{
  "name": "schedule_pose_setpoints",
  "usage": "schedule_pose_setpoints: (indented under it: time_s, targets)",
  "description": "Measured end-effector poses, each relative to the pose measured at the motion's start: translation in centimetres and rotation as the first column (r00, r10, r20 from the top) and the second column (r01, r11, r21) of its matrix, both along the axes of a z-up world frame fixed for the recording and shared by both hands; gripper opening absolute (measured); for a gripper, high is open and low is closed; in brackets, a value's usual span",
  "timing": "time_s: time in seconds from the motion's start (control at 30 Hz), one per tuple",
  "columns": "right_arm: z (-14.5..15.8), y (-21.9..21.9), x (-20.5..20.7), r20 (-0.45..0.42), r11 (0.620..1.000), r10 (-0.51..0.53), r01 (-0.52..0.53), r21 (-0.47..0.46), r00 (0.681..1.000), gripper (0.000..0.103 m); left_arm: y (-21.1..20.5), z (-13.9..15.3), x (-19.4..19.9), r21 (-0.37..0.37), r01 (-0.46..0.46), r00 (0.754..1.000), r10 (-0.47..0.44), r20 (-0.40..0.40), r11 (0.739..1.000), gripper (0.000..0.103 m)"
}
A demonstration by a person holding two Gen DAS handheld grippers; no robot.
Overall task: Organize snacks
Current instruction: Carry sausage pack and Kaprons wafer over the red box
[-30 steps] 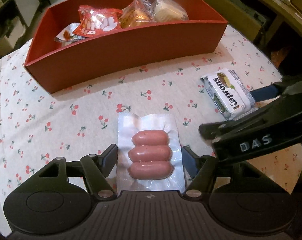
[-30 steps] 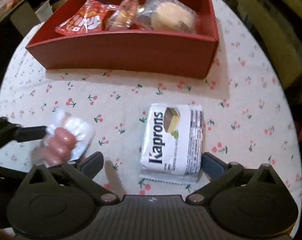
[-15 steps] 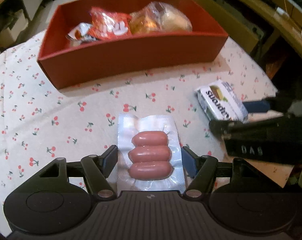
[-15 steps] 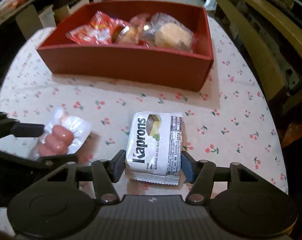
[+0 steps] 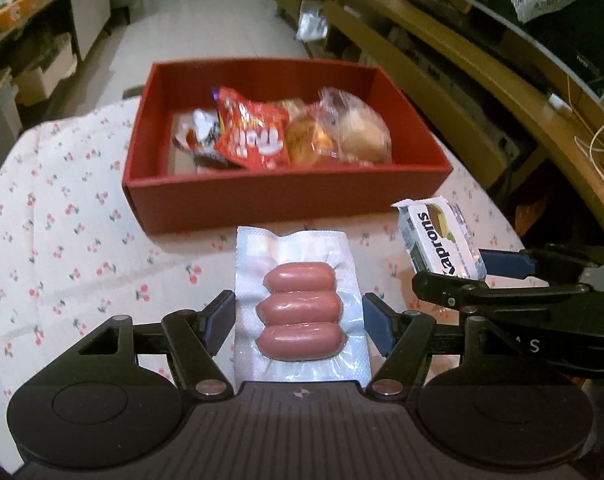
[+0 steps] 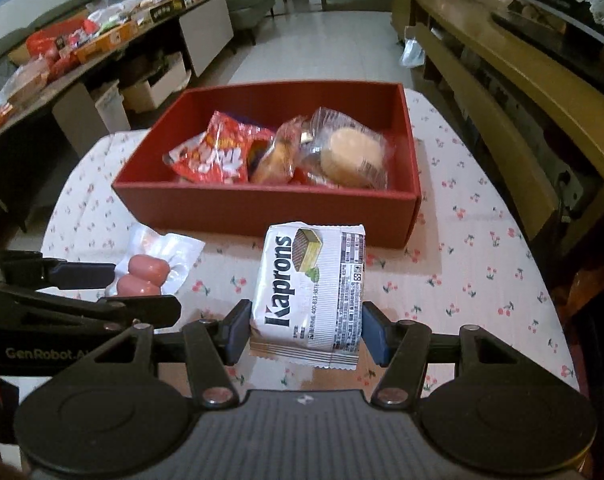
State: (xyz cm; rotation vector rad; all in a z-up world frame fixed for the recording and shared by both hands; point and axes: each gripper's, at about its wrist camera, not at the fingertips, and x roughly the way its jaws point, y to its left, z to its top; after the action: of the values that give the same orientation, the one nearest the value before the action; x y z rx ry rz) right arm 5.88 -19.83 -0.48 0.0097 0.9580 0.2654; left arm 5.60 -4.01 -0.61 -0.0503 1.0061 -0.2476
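Observation:
My left gripper is shut on a clear vacuum pack of three pink sausages, held off the cloth in front of the red box. My right gripper is shut on a white Kaprons wafer pack, also lifted, its pads pressing both long sides. In the right wrist view the sausage pack shows at the left in the left gripper. The wafer pack shows at the right in the left wrist view. The red box holds a red snack bag and wrapped buns.
The box stands on a round table with a white cherry-print cloth. A wooden bench and shelving run along the right. A low cabinet piled with more snacks is at the left, with tiled floor beyond the table.
The right gripper has closed on the wafer pack and lifted it. The left gripper has risen with the sausage pack. Both views now look into the box from higher up.

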Motion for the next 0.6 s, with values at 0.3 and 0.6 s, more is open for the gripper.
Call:
schedule_pose_setpoints:
  time_s: [0.3, 0.6]
  targets:
    - [2.0, -0.2, 2.3, 0.060, 0.998, -0.043, 0.040, 0.039, 0.997, 0.065, 0.1, 2.4, 2.1, -0.013, -0.028, 0.997, 0.029, 0.073, 1.000, 0.074]
    - [4.0, -0.4, 6.5, 0.111, 0.993, -0.086, 0.076, 0.095, 0.990, 0.065, 0.1, 5.0, 5.6, -0.016, -0.063, 0.986, 0.065, 0.153, 0.998, 0.074]
